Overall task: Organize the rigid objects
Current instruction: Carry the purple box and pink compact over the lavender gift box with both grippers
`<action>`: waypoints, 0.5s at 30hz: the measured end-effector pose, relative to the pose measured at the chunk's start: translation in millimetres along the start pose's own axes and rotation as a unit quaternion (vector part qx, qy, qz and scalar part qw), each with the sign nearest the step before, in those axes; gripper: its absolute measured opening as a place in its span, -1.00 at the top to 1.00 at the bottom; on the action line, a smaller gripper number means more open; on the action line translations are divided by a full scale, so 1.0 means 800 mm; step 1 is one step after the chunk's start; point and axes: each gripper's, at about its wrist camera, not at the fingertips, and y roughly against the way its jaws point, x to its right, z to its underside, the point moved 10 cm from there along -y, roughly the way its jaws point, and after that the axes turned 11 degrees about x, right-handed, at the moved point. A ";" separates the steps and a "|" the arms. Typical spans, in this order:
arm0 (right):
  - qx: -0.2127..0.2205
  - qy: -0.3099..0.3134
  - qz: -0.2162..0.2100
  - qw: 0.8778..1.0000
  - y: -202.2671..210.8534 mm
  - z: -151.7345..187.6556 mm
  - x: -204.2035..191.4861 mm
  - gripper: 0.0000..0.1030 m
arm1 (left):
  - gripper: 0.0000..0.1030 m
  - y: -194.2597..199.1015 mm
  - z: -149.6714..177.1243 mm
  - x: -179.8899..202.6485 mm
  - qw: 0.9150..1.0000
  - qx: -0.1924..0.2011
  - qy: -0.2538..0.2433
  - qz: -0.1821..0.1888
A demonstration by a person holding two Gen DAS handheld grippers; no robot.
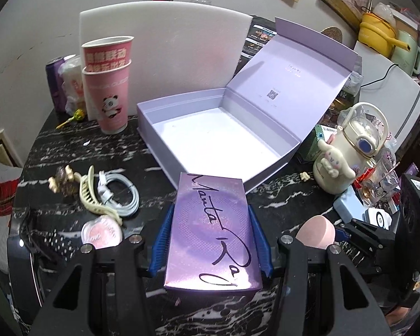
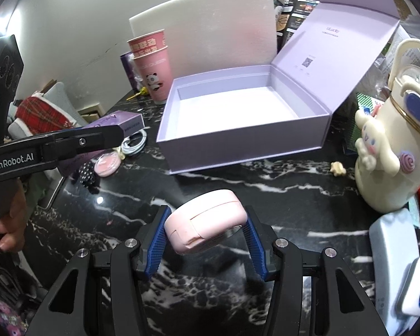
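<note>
We hold 2 grippers above a black marble table (image 2: 280,184). Our left gripper (image 1: 211,228) is clamped on a purple rectangular box (image 1: 212,232) with black script across its lid; the blue ribbed pads (image 1: 163,235) press on both long sides, and the box is carried clear of the tabletop, its far end pointing toward 12 o'clock. In the right wrist view the same box (image 2: 117,121) appears at 10 o'clock, sticking out past the black finger of the left gripper (image 2: 92,140).

Our right gripper (image 2: 207,233) is clamped on a pink rounded case (image 2: 207,219), tilted between the blue pads (image 2: 156,240). From the left wrist view this case (image 1: 317,231) shows at 4 o'clock.

The open lilac gift box (image 1: 159,137) sits on the table at 12 o'clock of both grippers, its tray showing nothing inside and its lid (image 1: 291,70) propped up toward 1 o'clock.

At 9 o'clock of the left gripper lie a cream hair claw (image 1: 91,196), a coiled white cable (image 1: 123,193) and a round pink compact (image 1: 102,233). 2 stacked pink paper cups (image 1: 109,84) stand at 10 o'clock. A cream character bottle (image 2: 392,151) stands at 3 o'clock in the right view. A hand (image 2: 9,229) grips the left handle at 8 o'clock.
</note>
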 end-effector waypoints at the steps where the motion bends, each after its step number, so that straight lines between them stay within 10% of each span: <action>1: 0.001 0.000 0.002 1.000 -0.001 -0.003 0.003 0.00 | -0.01 -0.002 -0.004 0.002 1.000 0.001 -0.002 0.001; 15: 0.017 0.007 0.003 1.000 -0.024 -0.057 0.038 0.00 | -0.01 -0.048 -0.053 0.031 0.999 0.000 -0.023 0.026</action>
